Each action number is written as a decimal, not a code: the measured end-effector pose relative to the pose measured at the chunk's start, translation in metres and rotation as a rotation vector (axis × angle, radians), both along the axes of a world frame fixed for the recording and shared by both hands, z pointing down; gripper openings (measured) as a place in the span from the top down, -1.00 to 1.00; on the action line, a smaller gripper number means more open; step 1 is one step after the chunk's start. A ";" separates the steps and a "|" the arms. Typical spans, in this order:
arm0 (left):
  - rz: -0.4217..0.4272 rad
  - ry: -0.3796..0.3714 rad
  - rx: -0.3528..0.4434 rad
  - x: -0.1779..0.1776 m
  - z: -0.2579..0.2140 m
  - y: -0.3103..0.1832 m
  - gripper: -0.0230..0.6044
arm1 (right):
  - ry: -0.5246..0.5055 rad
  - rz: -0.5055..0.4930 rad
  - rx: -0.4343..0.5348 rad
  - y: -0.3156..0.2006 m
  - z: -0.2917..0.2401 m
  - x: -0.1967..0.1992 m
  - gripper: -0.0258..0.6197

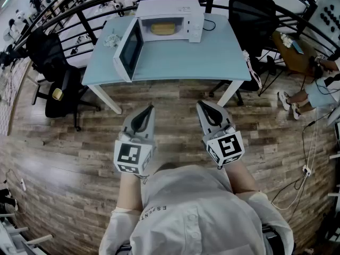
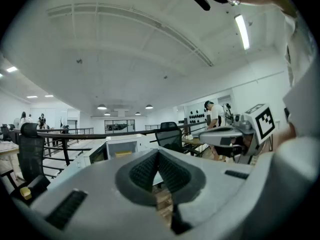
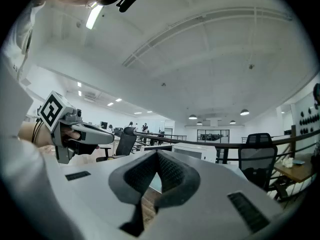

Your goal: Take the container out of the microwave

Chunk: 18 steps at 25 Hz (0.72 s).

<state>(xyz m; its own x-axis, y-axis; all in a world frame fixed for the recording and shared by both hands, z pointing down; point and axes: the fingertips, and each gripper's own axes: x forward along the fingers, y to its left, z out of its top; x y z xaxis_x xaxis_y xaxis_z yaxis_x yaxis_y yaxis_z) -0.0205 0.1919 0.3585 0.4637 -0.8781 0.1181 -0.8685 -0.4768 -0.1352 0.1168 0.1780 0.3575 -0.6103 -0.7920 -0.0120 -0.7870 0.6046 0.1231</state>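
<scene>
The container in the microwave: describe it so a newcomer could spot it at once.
On the pale blue table stands a white microwave, its door swung open to the left. The container lies inside the open cavity: low, flat and yellow, the only yellow thing on that table.

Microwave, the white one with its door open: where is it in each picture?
Head view: the white microwave with its door open is at top centre, on the pale blue table.
Left gripper view: left of centre, below the middle.
Right gripper view: a bit right of centre, below the middle.
Shared landmark: the black office chair is to its right in every view.
</scene>
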 end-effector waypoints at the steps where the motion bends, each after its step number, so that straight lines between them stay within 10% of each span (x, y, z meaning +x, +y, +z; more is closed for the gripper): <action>1: -0.002 -0.001 0.000 0.001 -0.001 0.001 0.95 | -0.001 0.000 -0.001 0.000 -0.001 0.002 0.87; 18: 0.020 -0.049 -0.014 0.026 0.002 0.010 0.95 | -0.034 0.027 0.001 0.003 0.006 0.028 0.86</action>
